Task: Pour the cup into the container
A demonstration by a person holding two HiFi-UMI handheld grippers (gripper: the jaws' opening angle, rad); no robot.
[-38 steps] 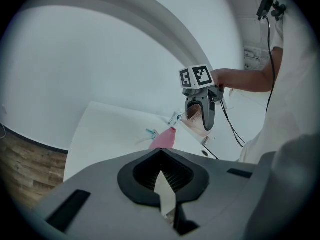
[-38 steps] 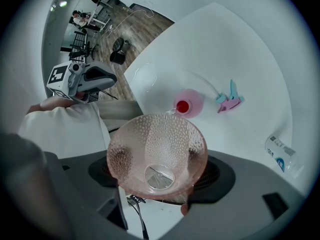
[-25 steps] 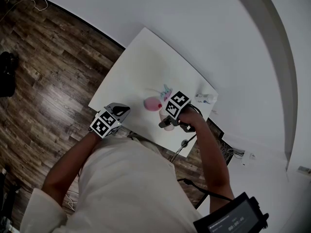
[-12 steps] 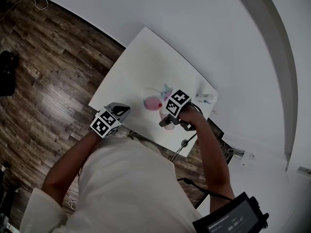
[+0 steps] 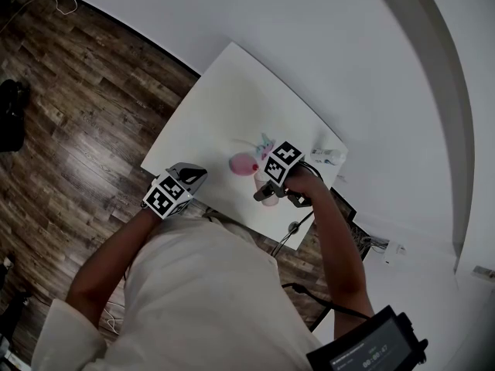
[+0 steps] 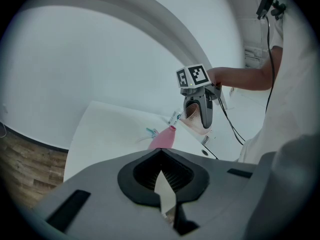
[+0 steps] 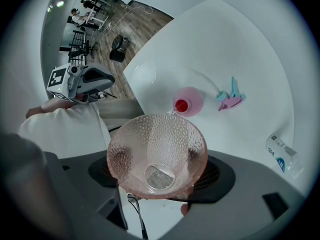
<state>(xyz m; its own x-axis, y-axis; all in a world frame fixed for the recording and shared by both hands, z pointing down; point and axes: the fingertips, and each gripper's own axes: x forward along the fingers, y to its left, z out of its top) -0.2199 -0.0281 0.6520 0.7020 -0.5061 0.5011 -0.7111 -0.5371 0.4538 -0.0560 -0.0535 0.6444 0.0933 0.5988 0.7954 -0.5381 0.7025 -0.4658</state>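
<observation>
A pink dimpled glass cup (image 7: pixel 150 134) is clamped in my right gripper (image 7: pixel 159 160), which is shut on its lower part. The cup is tipped, its mouth facing the small pink container (image 7: pixel 189 102) with a red opening that stands on the white table (image 7: pixel 240 44). The cup looks nearly empty. In the head view the right gripper (image 5: pixel 265 192) hovers just to the near right of the container (image 5: pixel 244 164). My left gripper (image 5: pixel 193 177) waits at the table's near edge, well left of the container (image 6: pixel 162 139); its jaws (image 6: pixel 165 196) are together with nothing held.
A blue and pink pump piece (image 7: pixel 230 96) with a thin clear tube lies beyond the container. A small labelled bottle (image 7: pixel 280 151) lies on its side near the table's right edge. Wooden floor (image 5: pixel 69 107) surrounds the table; a white wall is behind.
</observation>
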